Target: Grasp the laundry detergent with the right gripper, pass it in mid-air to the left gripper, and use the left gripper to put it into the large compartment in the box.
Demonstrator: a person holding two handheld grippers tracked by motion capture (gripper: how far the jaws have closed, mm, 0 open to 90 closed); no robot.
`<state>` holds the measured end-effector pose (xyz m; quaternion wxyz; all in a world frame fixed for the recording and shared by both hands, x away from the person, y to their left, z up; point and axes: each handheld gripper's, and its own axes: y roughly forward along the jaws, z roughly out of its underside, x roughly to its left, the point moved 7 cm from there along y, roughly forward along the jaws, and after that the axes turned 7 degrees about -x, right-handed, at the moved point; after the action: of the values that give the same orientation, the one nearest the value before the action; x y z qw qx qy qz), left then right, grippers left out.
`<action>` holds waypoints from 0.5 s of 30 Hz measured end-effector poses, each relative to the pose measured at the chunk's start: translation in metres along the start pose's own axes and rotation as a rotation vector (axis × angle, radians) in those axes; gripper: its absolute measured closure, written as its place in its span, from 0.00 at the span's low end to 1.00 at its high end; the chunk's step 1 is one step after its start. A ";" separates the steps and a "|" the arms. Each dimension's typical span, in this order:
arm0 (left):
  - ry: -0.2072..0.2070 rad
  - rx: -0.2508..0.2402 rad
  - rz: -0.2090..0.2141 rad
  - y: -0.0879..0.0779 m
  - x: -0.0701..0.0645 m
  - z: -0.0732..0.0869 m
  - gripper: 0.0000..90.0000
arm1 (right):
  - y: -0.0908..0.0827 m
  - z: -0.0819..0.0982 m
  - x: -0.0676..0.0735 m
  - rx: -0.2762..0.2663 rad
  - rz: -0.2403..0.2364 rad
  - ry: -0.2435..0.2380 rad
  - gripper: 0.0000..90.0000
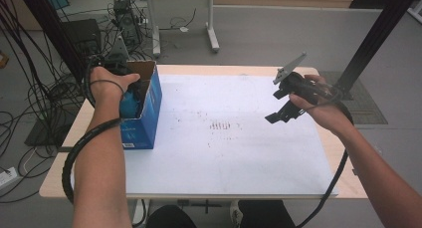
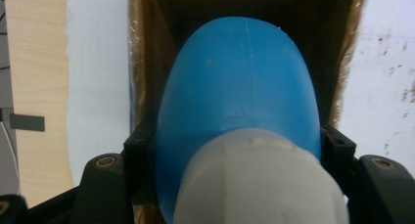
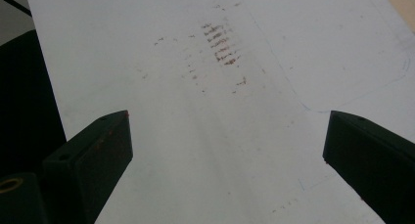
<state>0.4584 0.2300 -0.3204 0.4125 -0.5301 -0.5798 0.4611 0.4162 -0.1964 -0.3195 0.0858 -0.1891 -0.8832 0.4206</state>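
Clamping a blue bottle (image 2: 240, 87) (white cap) inside the box (image 1: 149, 106), left fingers (image 2: 139, 153), right fingers (image 3: 105, 141) spread wide.

One blue bottle (image 2: 240, 87) with one white cap (image 2: 254, 180). One open blue cardboard box (image 1: 145, 116). One white sheet (image 1: 234, 138) covers one bench (image 1: 54, 183). Two grippers: the left gripper (image 2: 240, 150) and the right gripper (image 1: 278, 113). Two hands.

Bottle (image 2: 240, 101) base hidden inside box (image 2: 147, 62)
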 end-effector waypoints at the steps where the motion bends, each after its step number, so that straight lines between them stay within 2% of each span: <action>1: 0.001 0.002 0.003 0.003 0.000 0.001 0.41 | 0.000 0.000 0.000 0.001 0.001 -0.003 0.05; 8: 0.006 0.005 0.000 0.016 -0.001 0.004 0.41 | 0.000 0.001 -0.003 0.006 0.004 0.001 0.05; 12: 0.019 0.023 -0.010 0.024 -0.001 0.008 0.41 | 0.000 0.003 -0.005 0.010 0.008 0.005 0.05; 15: 0.020 0.006 -0.010 0.026 0.000 0.009 0.41 | 0.000 0.004 -0.006 0.009 0.009 0.006 0.05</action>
<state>0.4557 0.2294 -0.3476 0.4222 -0.5305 -0.5768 0.4556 0.4202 -0.2012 -0.3223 0.0872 -0.1941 -0.8802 0.4243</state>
